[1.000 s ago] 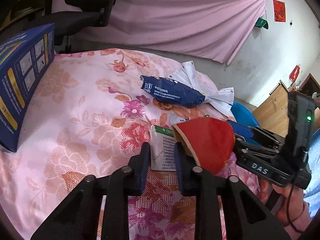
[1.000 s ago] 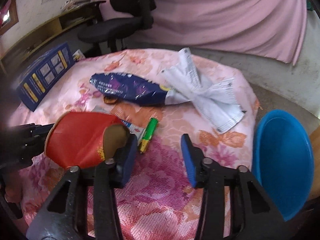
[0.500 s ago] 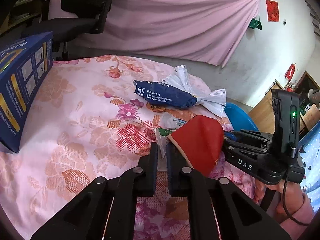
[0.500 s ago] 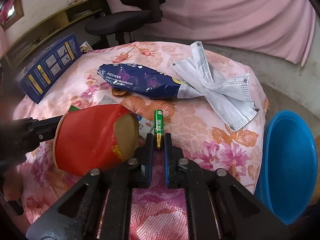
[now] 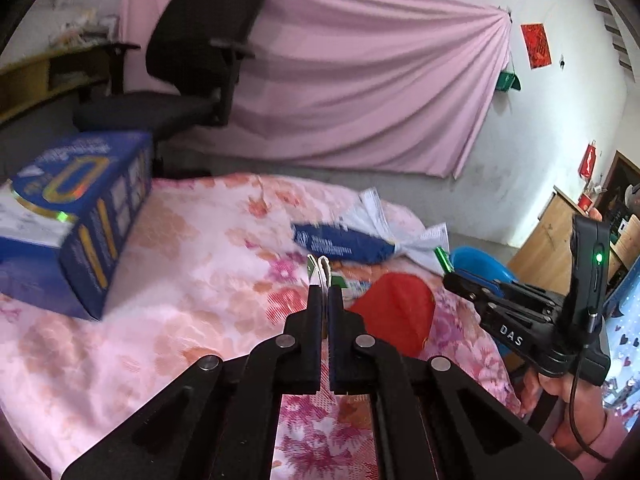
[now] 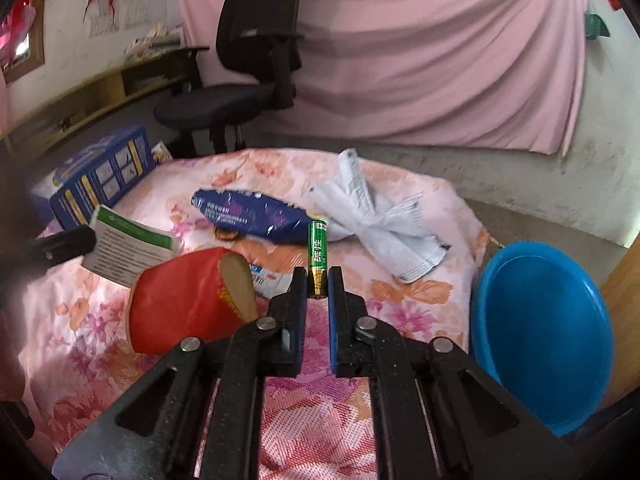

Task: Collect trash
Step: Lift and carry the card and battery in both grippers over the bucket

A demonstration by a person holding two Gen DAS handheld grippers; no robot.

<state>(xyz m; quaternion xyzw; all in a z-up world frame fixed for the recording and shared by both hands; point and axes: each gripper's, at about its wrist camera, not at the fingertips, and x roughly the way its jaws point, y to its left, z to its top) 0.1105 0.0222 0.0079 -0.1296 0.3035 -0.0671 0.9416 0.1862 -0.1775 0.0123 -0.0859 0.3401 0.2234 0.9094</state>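
My left gripper [image 5: 324, 289] is shut on a thin white-and-green paper carton [image 5: 321, 269], held edge-up above the floral cloth [image 5: 192, 264]. From the right wrist the same carton [image 6: 130, 247] hangs at the left, off the cloth. My right gripper [image 6: 317, 280] is shut on a green battery [image 6: 317, 250], which stands upright between the pads. A red paper cup [image 6: 184, 300] lies on its side just left of that gripper. Farther back lie a blue snack bag [image 6: 252, 216] and a white face mask [image 6: 380, 220].
A blue plastic basin [image 6: 540, 332] sits beside the cloth's right edge, below its level. A blue cardboard box [image 5: 76, 216] stands at the left. A black office chair [image 6: 248, 72] and a pink curtain are behind. A small white packet [image 6: 269, 277] lies beside the cup.
Both grippers went from open to shut. The left took the carton and the right took the battery, and both have lifted their items off the cloth.
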